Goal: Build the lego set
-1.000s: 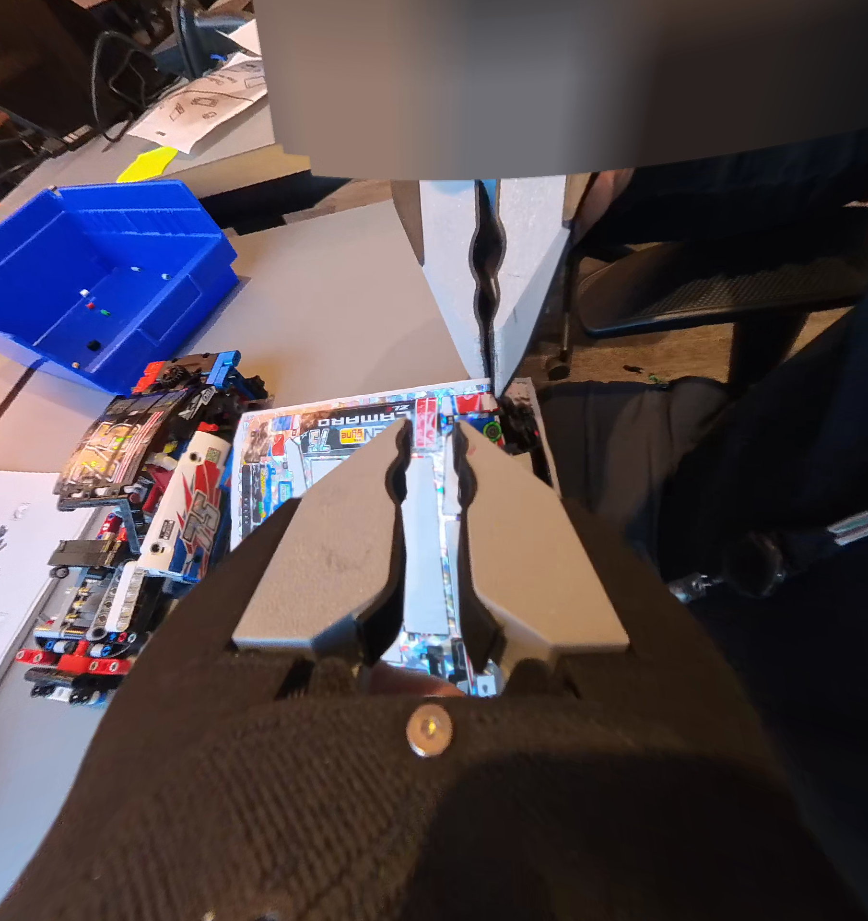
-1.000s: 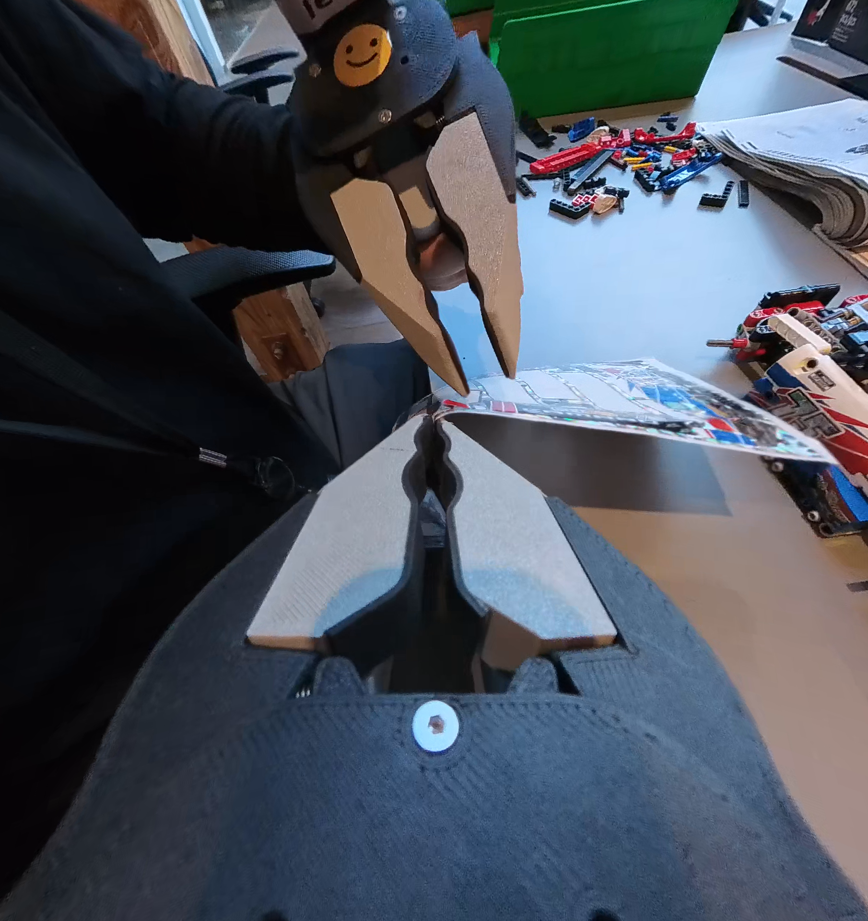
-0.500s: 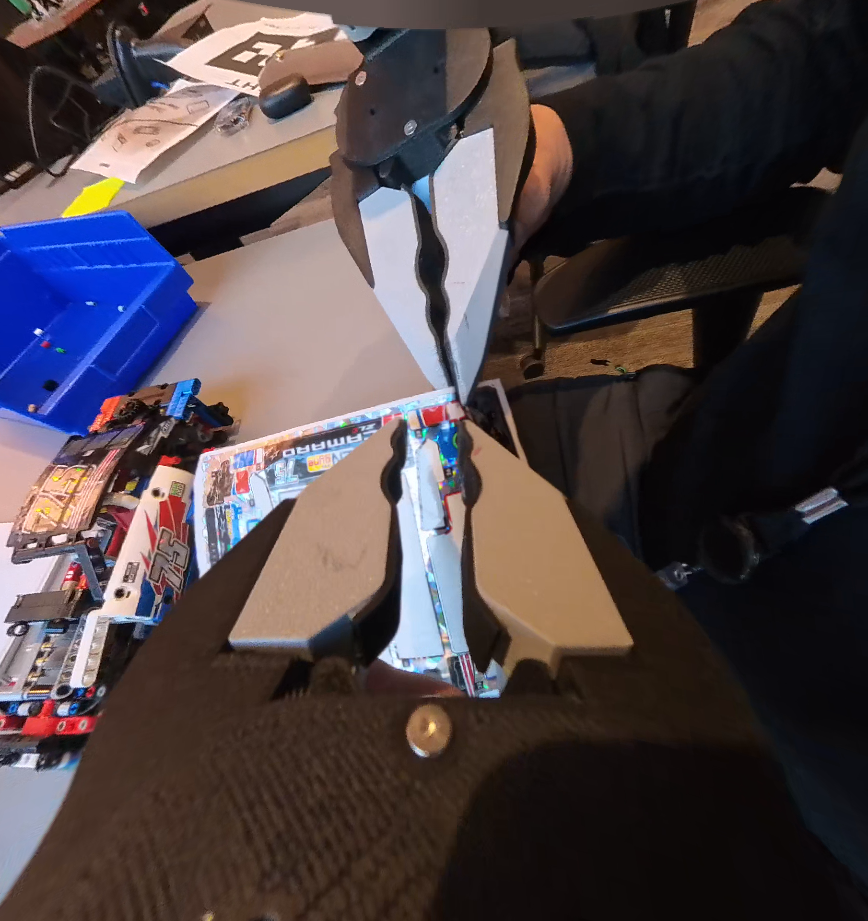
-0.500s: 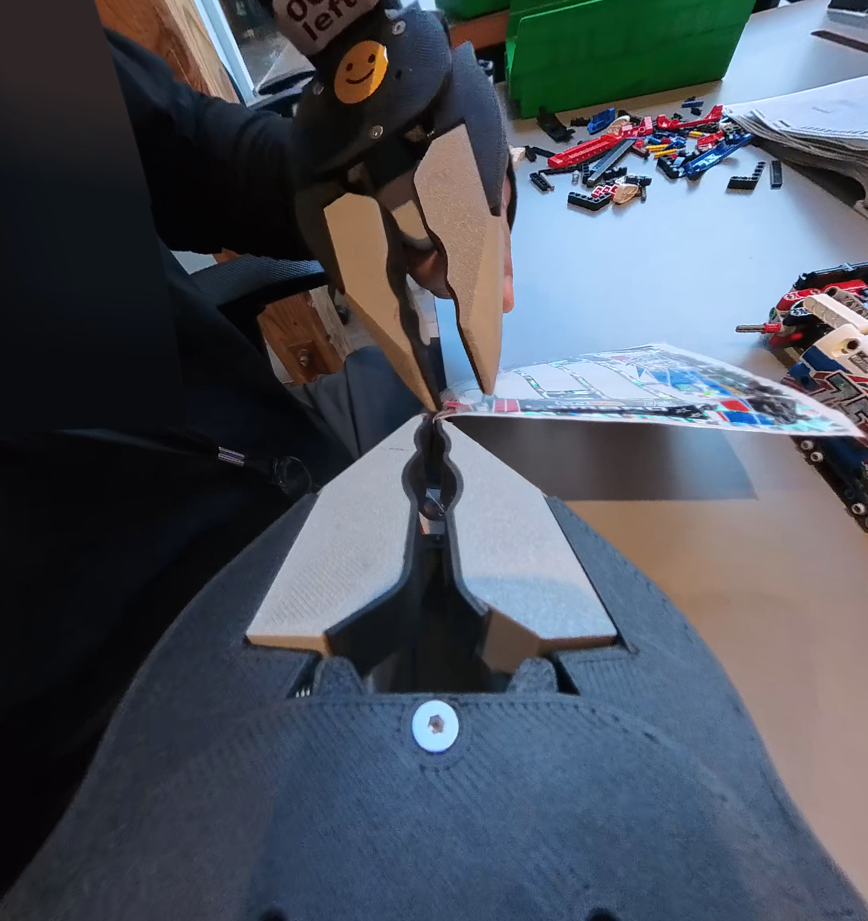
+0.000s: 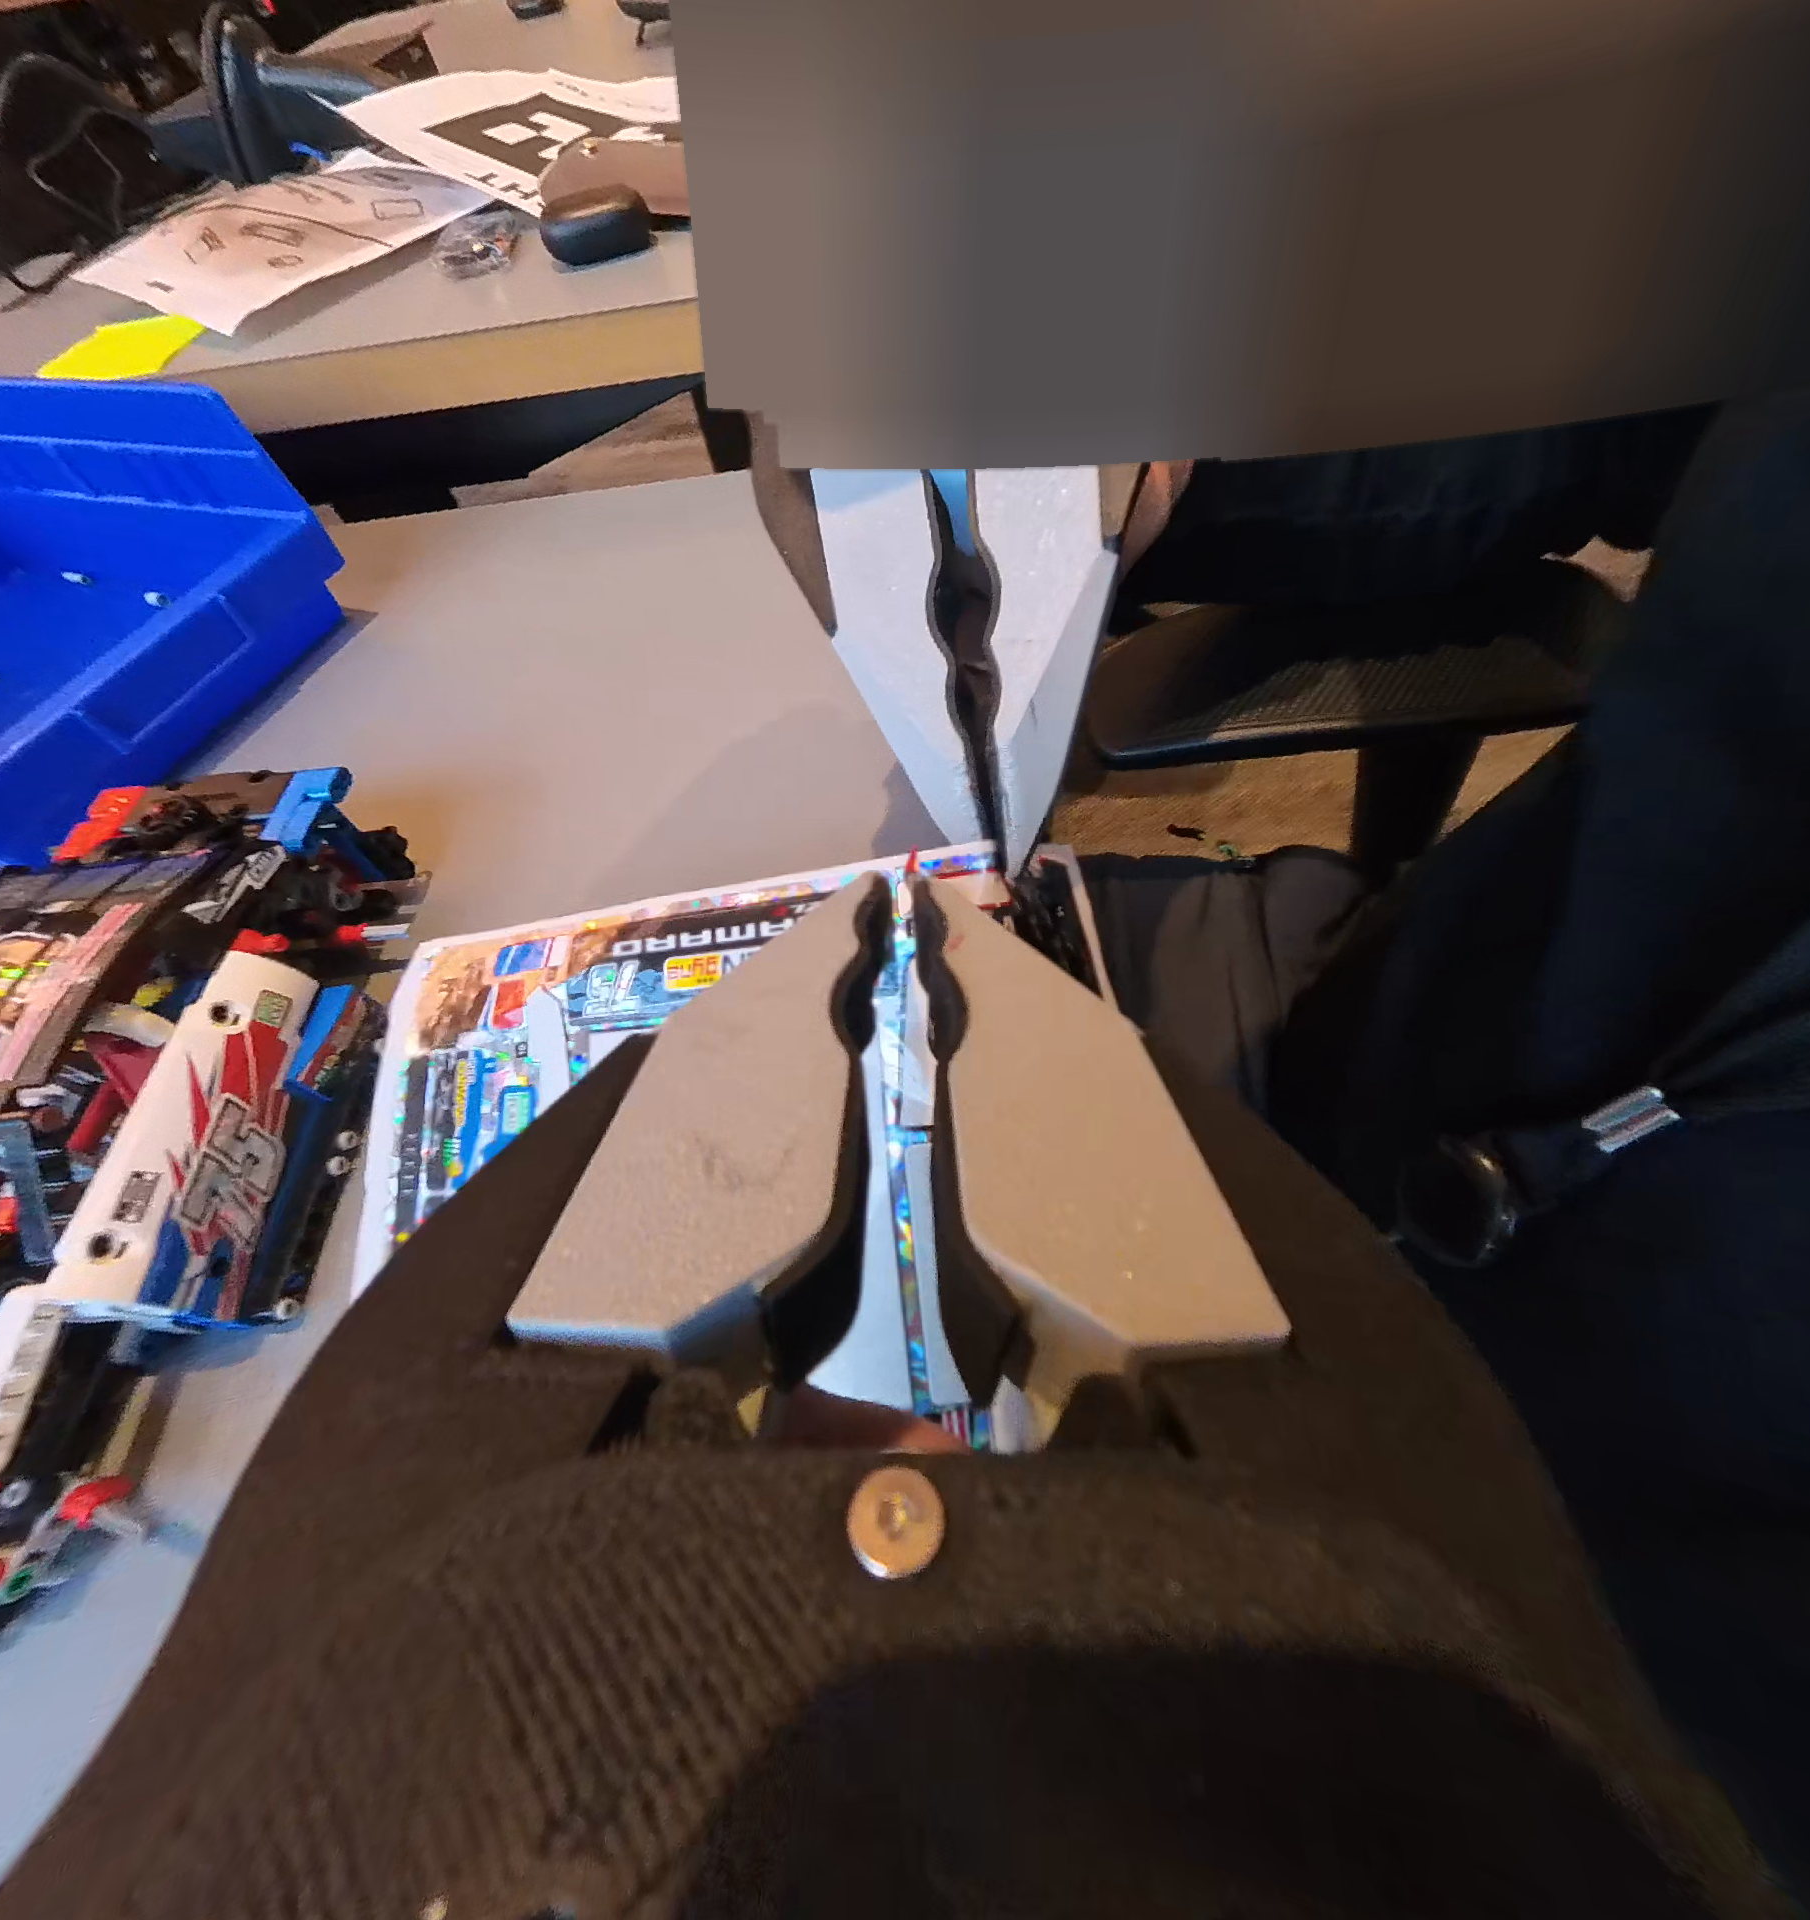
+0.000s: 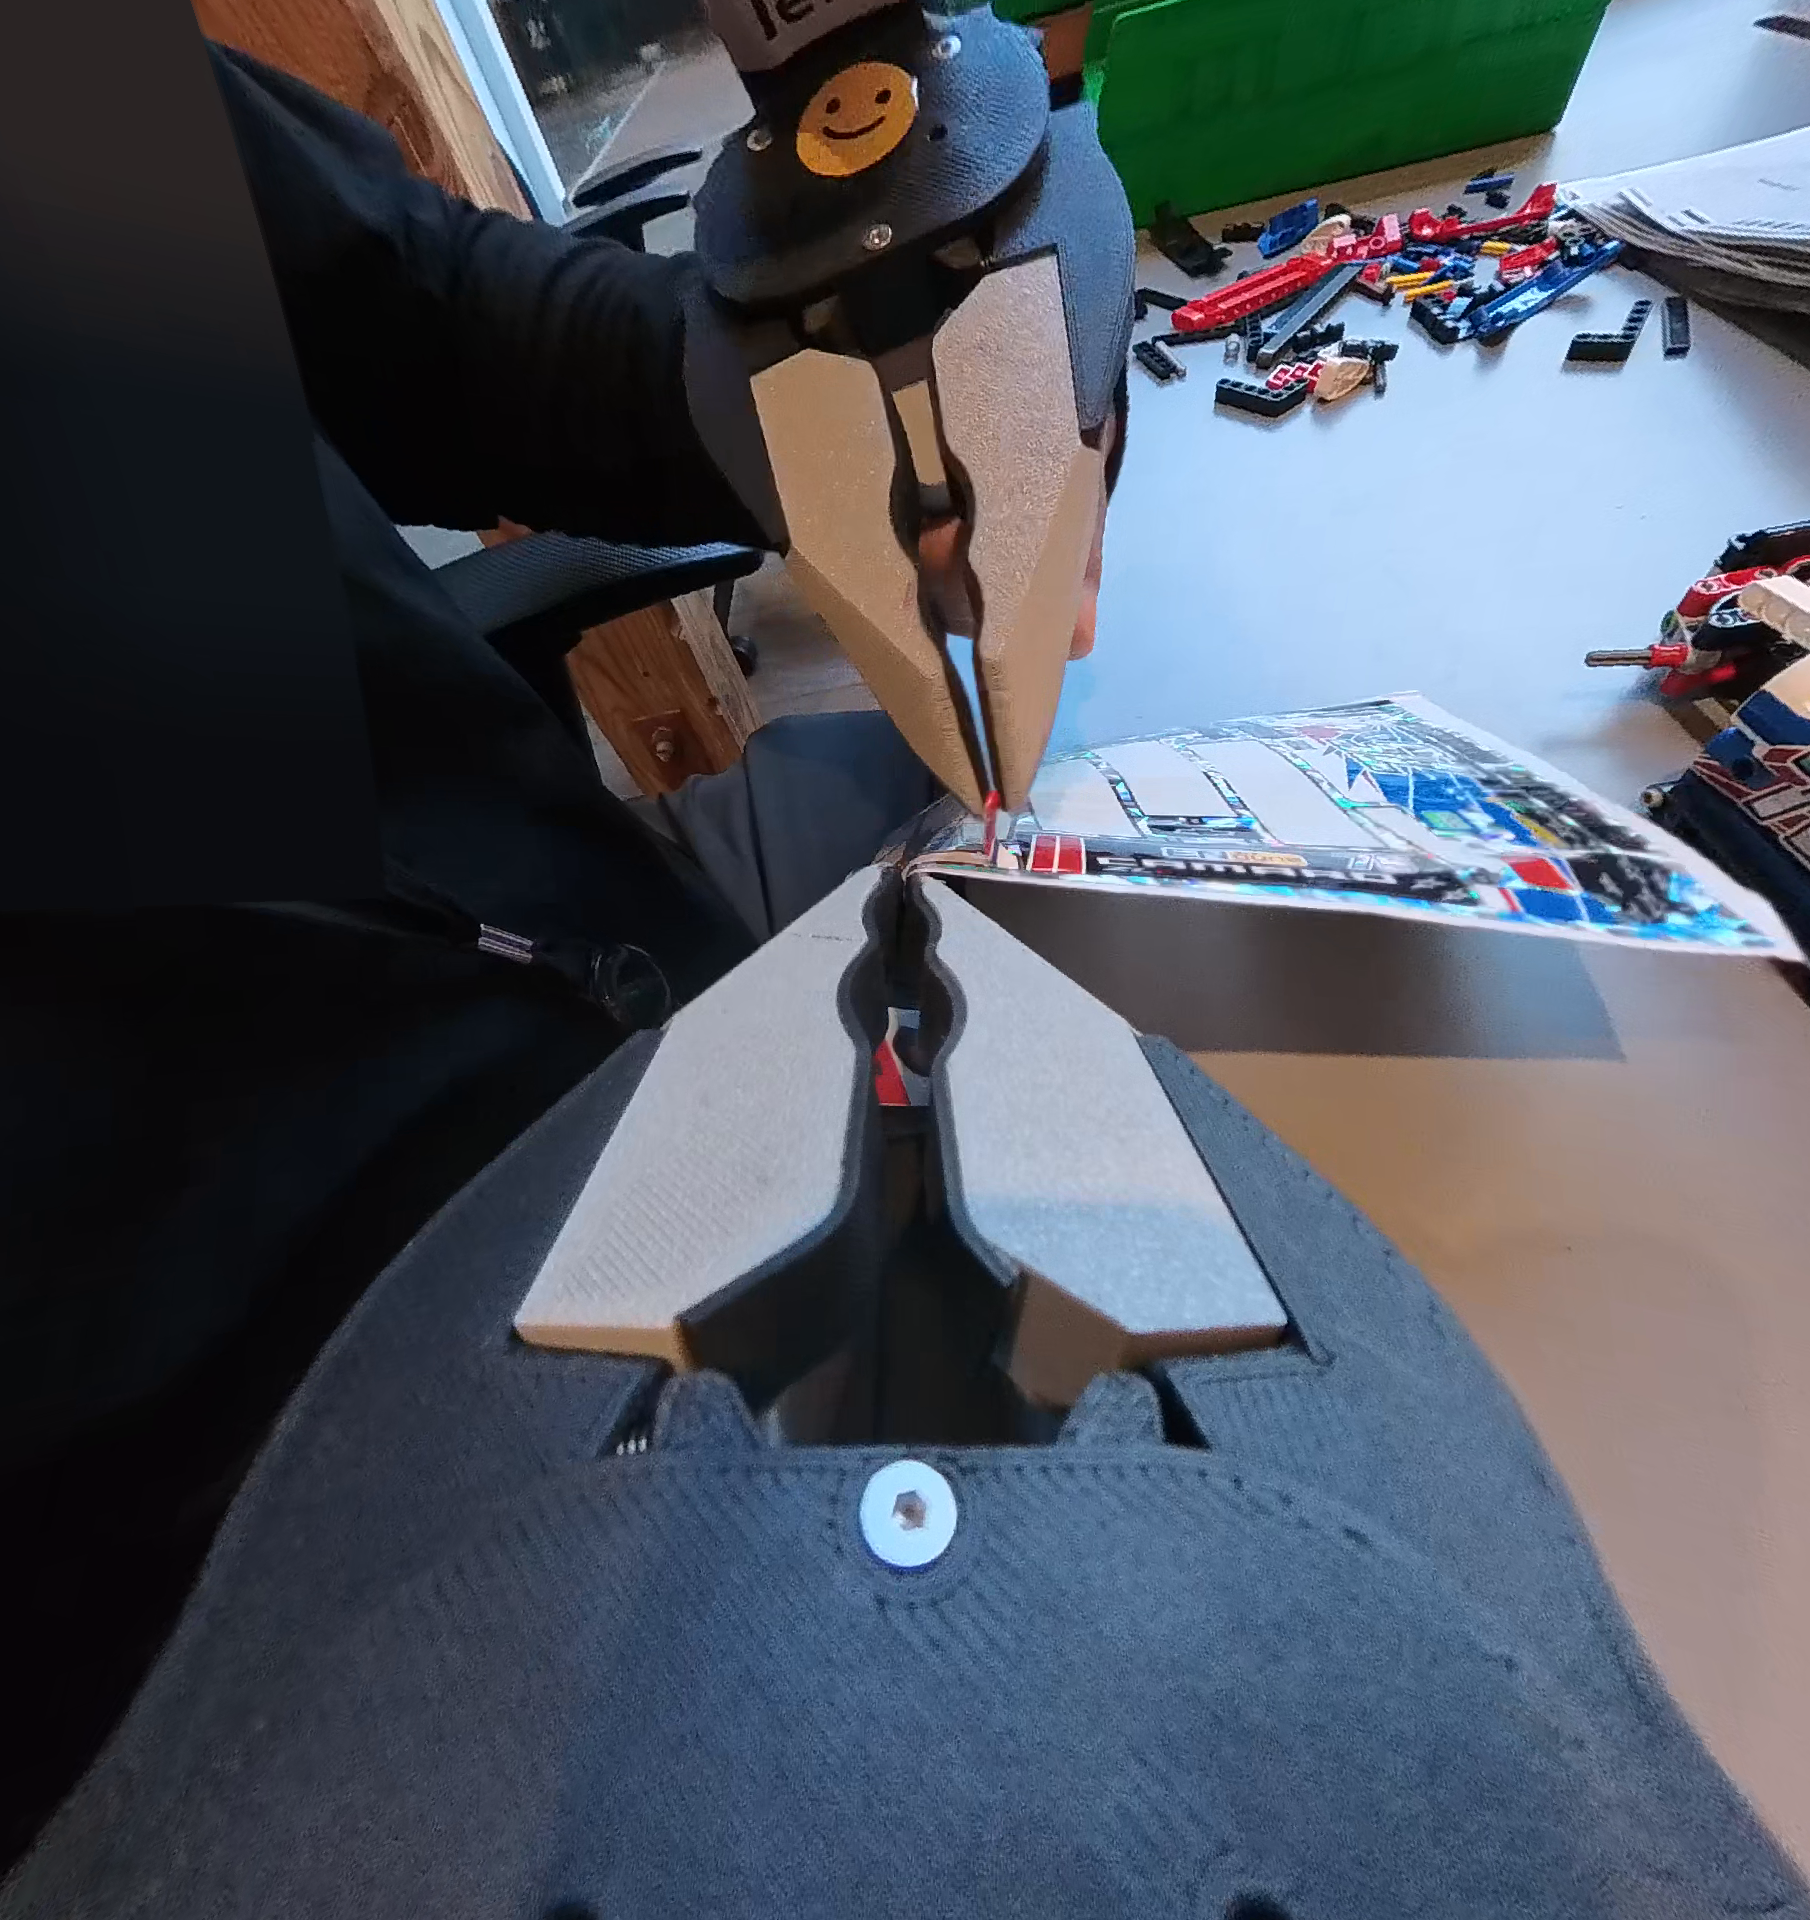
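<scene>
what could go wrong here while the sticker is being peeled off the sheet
The left tongs pinch only the tip of a small red sticker, so it could slip out or tear. The right tongs grip just one corner of the sticker sheet, which hangs unsupported above the table; pulling could crease it. The freed sticker might also curl onto itself.

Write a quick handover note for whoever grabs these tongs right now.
Right tongs: shut on the sticker sheet corner, holding it above the table.
Left tongs: nearly shut, pinching a small red sticker at that corner.
Part-built car lies beside the sheet; loose pieces farther off by the green bin.
Done: most of the car's body.
Left: peel the sticker, apply it.
</scene>
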`<state>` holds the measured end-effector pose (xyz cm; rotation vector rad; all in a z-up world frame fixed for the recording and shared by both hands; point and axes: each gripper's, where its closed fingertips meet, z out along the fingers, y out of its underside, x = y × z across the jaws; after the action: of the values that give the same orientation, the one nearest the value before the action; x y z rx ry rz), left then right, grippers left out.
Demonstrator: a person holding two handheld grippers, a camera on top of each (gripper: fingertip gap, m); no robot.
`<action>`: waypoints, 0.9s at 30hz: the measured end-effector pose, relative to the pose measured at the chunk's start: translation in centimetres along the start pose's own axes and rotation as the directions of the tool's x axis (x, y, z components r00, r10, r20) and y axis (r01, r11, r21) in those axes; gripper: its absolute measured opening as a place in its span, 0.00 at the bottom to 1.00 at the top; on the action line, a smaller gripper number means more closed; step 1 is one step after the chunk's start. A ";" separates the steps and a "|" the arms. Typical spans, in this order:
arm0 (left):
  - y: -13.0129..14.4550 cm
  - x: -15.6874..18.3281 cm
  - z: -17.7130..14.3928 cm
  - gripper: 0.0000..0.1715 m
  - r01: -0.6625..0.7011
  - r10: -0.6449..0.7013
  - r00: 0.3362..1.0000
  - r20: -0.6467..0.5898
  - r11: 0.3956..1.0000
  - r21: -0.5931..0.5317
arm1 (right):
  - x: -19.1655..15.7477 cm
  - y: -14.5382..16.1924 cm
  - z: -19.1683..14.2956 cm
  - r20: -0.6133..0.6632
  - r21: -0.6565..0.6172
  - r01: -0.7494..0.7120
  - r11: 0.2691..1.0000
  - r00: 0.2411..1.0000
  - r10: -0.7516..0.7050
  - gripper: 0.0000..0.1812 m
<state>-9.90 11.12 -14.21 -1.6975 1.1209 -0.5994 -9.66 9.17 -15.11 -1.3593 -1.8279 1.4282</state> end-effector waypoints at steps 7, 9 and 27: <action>0.5 0.4 0.5 0.00 0.108 -0.107 0.992 -0.063 0.994 0.017 | 0.1 0.2 -0.1 0.010 0.011 -0.024 1.000 1.000 0.024 0.00; 0.7 0.5 0.7 0.00 0.108 -0.107 0.992 -0.064 0.994 0.013 | 0.1 0.2 -0.1 0.012 0.011 -0.026 1.000 1.000 0.025 0.00; 1.4 -0.2 1.7 0.00 0.355 -0.353 0.926 -0.138 0.935 -0.007 | 2.0 2.6 -0.5 -0.040 -0.040 -0.108 0.993 0.994 0.106 0.01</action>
<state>-9.21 11.90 -16.16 -1.8817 0.9009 -0.9622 -9.04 11.14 -17.69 -1.5157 -1.7953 1.4138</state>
